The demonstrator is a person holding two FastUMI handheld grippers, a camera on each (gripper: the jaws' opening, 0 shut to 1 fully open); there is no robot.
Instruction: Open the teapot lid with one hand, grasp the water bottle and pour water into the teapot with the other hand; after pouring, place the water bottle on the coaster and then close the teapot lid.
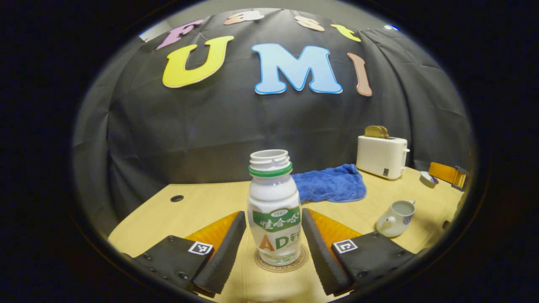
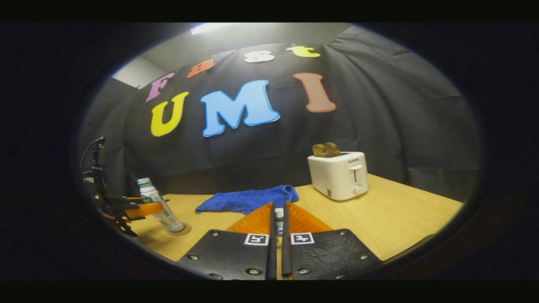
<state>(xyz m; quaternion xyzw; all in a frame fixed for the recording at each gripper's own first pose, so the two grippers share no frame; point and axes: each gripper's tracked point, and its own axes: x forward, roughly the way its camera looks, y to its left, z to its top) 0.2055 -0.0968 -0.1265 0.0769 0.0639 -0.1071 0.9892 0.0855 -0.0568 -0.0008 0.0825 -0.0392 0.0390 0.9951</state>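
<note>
Pale wooden table [image 1: 202, 202] across the lower half of both views, black cloth wall behind. Crumpled blue towel [image 1: 332, 185] near centre, white toaster [image 1: 381, 156] with bread in its slots at upper right.

Left gripper [image 1: 273, 212] released, jaws spread to either side of the water bottle [image 1: 274, 198], narrow gaps on both sides. Bottle uncapped, upright at lower centre, seated on the round coaster [image 1: 301, 261]. Teapot [image 1: 396, 219] at lower right, well apart from the bottle, mouth uncovered.

Right gripper [image 2: 278, 206] clenched, pinching a small pale piece, probably the teapot lid [image 2: 278, 214], too little visible to be sure.

Risks: clipping the bottle while backing the left gripper away, tipping it and spilling through the open neck. Losing the lid from so slight a pinch. Setting the lid down crooked on the rim and chipping it.
</note>
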